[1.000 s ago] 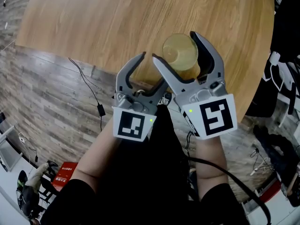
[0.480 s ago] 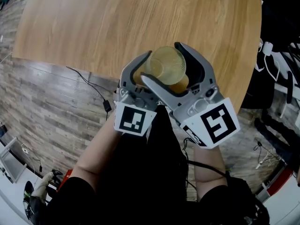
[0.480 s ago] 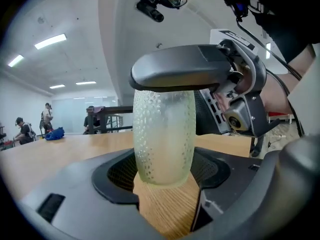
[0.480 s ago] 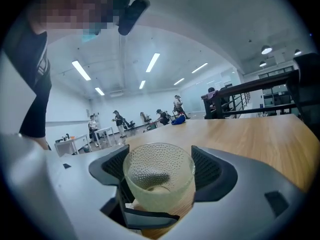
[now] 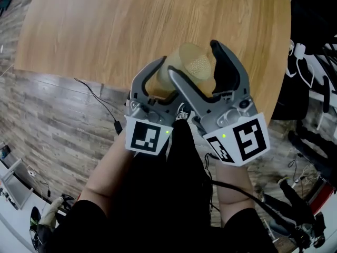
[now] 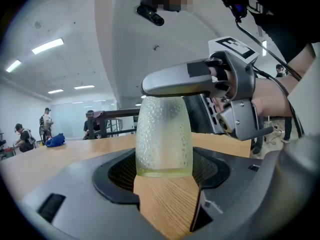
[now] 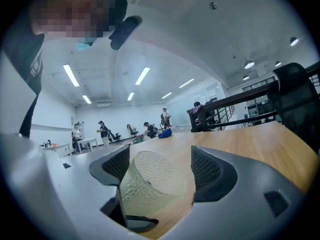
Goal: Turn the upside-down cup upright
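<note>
Near the edge of the table (image 5: 131, 25) at 6 o'clock, the cup (image 5: 185, 67) is between both claws. Its bumpy bottom faces up and leans toward 1 o'clock, so I think the flip is only at its start.

The right claw (image 5: 194, 58) comes in from 5 o'clock, and its two jaws look clamped on the cup's sides. The left claw (image 6: 164, 176) comes in from 7 o'clock. Its jaws are closing with the cup between them, but the pads look just beside the cup, not squeezing it.

What is left: roll the cup all the way over until its mouth faces up, then set it down on the wood.

I see no other thing on the table near the cup. The two claws are crowded. One right jaw crosses over the left claw, so they may bump. A black cord (image 5: 116, 125) lies on the floor (image 5: 52, 120) at 9 o'clock, well apart.
</note>
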{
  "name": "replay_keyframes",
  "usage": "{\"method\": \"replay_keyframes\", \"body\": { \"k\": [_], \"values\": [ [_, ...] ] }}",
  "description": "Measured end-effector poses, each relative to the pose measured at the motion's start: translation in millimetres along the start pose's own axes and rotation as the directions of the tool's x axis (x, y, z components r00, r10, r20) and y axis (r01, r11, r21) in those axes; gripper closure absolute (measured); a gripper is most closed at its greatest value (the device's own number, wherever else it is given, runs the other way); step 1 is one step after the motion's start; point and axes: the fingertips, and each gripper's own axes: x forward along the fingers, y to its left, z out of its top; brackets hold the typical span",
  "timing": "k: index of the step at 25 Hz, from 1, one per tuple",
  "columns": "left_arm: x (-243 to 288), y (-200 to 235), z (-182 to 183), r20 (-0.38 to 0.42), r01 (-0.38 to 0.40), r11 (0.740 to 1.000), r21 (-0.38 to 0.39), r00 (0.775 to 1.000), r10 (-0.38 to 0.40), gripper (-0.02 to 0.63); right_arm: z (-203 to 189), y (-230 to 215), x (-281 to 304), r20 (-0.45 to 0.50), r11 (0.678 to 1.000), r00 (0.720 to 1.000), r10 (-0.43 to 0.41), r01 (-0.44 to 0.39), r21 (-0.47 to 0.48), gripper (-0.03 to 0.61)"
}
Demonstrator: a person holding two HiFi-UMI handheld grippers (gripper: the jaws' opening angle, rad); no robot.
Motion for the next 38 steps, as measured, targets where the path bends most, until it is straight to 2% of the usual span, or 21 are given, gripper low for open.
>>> {"method": "replay_keyframes", "body": {
  "k": [6, 13, 16, 22, 30, 33, 38],
  "values": [
    [-14, -1, 1, 0.013, -0.001, 1.000, 0.000, 1.000, 0.001, 0.296, -7, -34, 3, -0.005, 0.991, 0.991, -0.133, 0.133, -0.005, 0.213],
    [-13, -2, -1, 0.021, 0.001, 1.000, 0.007, 1.000, -0.001, 0.302, -62, -71, 6, -0.134, 0.969, 0.960, -0.246, 0.247, -0.003, 0.215],
    [-11, 1, -6, 0.004, 0.013, 1.000, 0.002, 1.000, -0.013, 0.302, -81, -81, 4, -0.182, 0.962, 0.946, -0.269, 0.274, 0.003, 0.215],
    [8, -2, -17, -0.061, 0.083, 0.996, -0.034, 0.995, -0.085, 0.302, -103, -98, 3, -0.263, 0.949, 0.914, -0.307, 0.316, -0.010, 0.216],
    [23, -8, -31, -0.116, 0.121, 0.988, -0.091, 0.985, -0.131, 0.302, -119, -110, 1, -0.309, 0.936, 0.889, -0.336, 0.352, -0.004, 0.216],
    [29, -6, -35, -0.114, 0.120, 0.986, -0.113, 0.985, -0.133, 0.302, -123, -113, 2, -0.318, 0.935, 0.886, -0.336, 0.356, 0.005, 0.216],
    [26, -2, -22, -0.048, 0.126, 0.989, -0.070, 0.990, -0.130, 0.301, -115, -122, -4, -0.280, 0.920, 0.885, -0.373, 0.392, 0.012, 0.216]
  ]
}}
